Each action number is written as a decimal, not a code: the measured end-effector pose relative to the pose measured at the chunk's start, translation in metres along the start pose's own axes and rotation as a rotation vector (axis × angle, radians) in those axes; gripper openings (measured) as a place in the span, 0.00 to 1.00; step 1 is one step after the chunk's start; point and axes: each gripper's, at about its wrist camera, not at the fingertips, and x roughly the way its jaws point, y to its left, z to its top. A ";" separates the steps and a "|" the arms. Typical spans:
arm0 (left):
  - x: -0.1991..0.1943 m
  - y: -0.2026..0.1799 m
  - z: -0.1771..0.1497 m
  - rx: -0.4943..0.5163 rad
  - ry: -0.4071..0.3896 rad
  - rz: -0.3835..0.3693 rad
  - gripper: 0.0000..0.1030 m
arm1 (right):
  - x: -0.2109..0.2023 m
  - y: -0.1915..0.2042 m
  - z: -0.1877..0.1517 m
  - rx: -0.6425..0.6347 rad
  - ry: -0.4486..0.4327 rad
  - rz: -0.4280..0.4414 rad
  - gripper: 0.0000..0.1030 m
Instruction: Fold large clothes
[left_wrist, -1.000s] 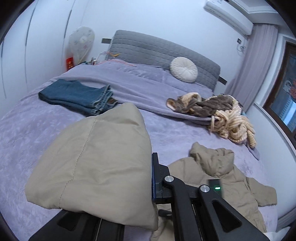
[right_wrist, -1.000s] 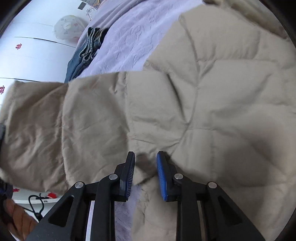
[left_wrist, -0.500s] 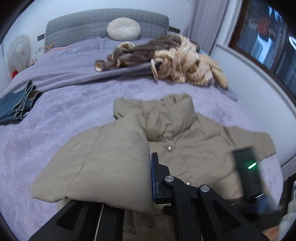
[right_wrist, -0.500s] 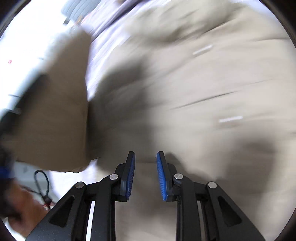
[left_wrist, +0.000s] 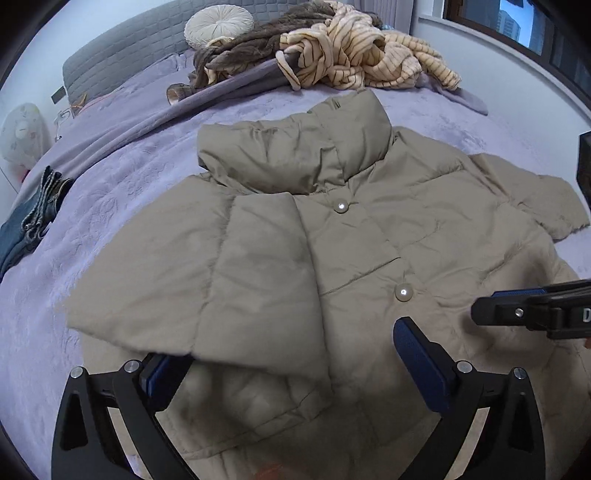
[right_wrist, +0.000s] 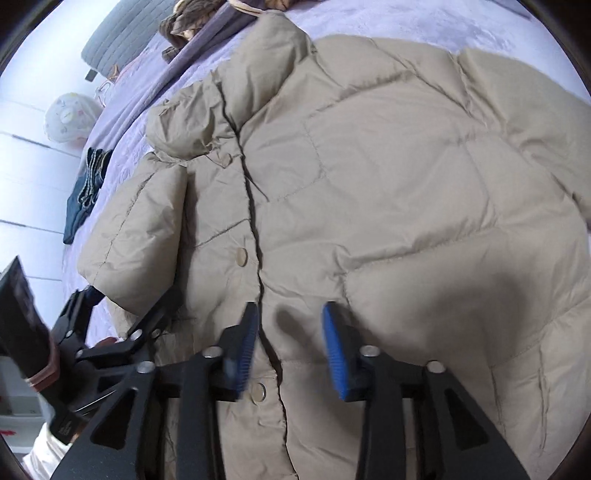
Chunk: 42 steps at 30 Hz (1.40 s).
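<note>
A beige puffer jacket lies front up on the purple bed, collar toward the headboard. One sleeve is folded across its chest. My left gripper hovers over the jacket's lower front, jaws opening wide. The sleeve's cuff edge drapes over the left fingertip without being pinched. My right gripper hangs just above the button placket, jaws opening with nothing between them. It also shows in the left wrist view as the right gripper, and the left gripper shows in the right wrist view.
Folded jeans lie at the bed's left edge. A heap of striped and brown clothes and a round cushion sit near the grey headboard. A window sill runs along the right.
The left gripper carried the sleeve over the jacket, then let it go; the sleeve now lies across the chest. The right gripper moved over the placket and its jaws widened.
</note>
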 end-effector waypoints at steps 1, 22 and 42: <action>-0.011 0.010 -0.001 -0.017 -0.012 -0.016 1.00 | -0.003 0.008 0.002 -0.032 -0.013 -0.023 0.70; 0.044 0.236 -0.042 -0.765 0.089 -0.224 0.76 | -0.002 0.137 0.025 -0.446 -0.337 -0.232 0.81; 0.037 0.227 -0.015 -0.478 0.123 0.065 0.48 | 0.041 -0.025 0.025 0.315 -0.057 0.153 0.08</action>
